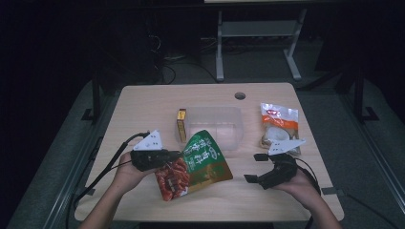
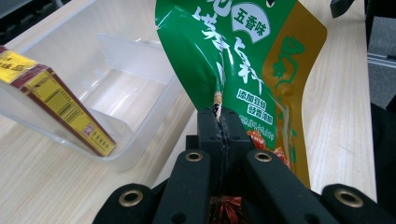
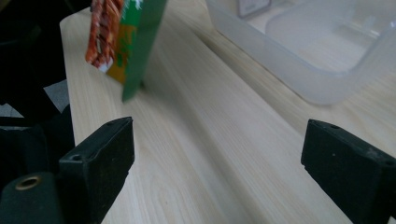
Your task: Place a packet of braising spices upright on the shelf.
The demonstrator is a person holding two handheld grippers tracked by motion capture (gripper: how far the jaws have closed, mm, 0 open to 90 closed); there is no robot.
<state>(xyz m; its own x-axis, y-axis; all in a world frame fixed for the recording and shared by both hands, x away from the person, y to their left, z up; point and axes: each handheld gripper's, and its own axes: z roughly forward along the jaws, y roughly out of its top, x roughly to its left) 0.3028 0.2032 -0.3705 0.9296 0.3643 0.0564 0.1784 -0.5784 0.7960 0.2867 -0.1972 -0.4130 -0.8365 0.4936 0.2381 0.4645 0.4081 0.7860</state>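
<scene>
A green and gold snack bag (image 1: 200,162) with a red picture is held just off the table in front of the clear plastic bin (image 1: 227,138). My left gripper (image 1: 168,156) is shut on the bag's edge; in the left gripper view the bag (image 2: 243,60) stands pinched between the closed jaws of the left gripper (image 2: 219,126). My right gripper (image 1: 257,168) rests open above the table to the right, nothing between its jaws. In the right gripper view the right gripper (image 3: 219,163) faces bare wood, with the bag (image 3: 126,42) at upper left and the bin (image 3: 317,56) at upper right.
A yellow and dark red box (image 1: 181,124) leans inside the bin's left end, also seen as the box (image 2: 60,102) through the bin wall (image 2: 135,149). A white and orange snack packet (image 1: 279,125) lies at the right of the table (image 1: 143,109), beyond my right hand.
</scene>
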